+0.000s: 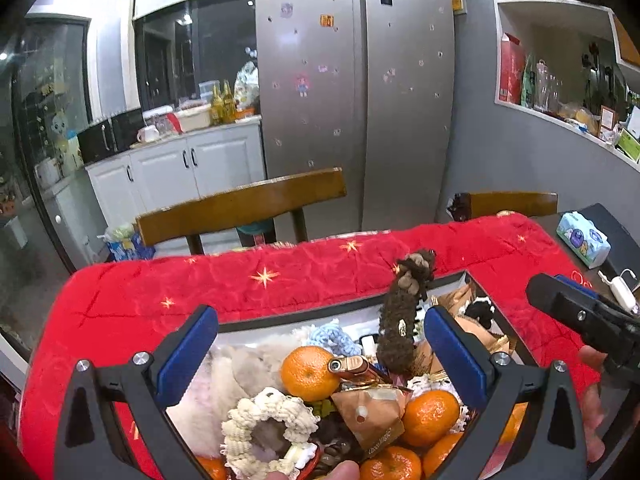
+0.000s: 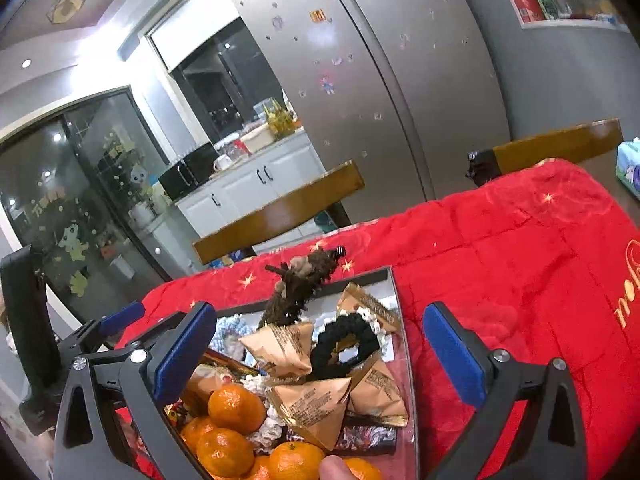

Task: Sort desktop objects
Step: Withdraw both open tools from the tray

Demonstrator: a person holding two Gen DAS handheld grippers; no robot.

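1. Red quilted cloth [image 1: 280, 280] with gold stars covers the table; a shallow tray [image 1: 304, 316] sits on it, heaped with small things.
2. Left gripper [image 1: 320, 344] hangs over the tray with its blue-padded jaws spread wide and nothing between the pads; the heap lies below them.
3. In the left wrist view, a tangerine [image 1: 308, 372] sits near the centre, a cream knitted scrunchie [image 1: 268, 428] at 7 o'clock from it, and a brown fuzzy hair tie [image 1: 404, 320] stands up at 1 o'clock.
4. Right gripper [image 2: 320, 344] also stands spread wide and grips nothing, hovering above the tray's right part.
5. In the right wrist view, gold snack packets [image 2: 312, 404] lie at the middle, a black scrunchie [image 2: 344, 340] at 1 o'clock from them, and more tangerines [image 2: 236, 408] at 9 o'clock.
6. A tissue pack [image 1: 584, 244] rests well apart at the table's far right, at 2 o'clock from the tray.
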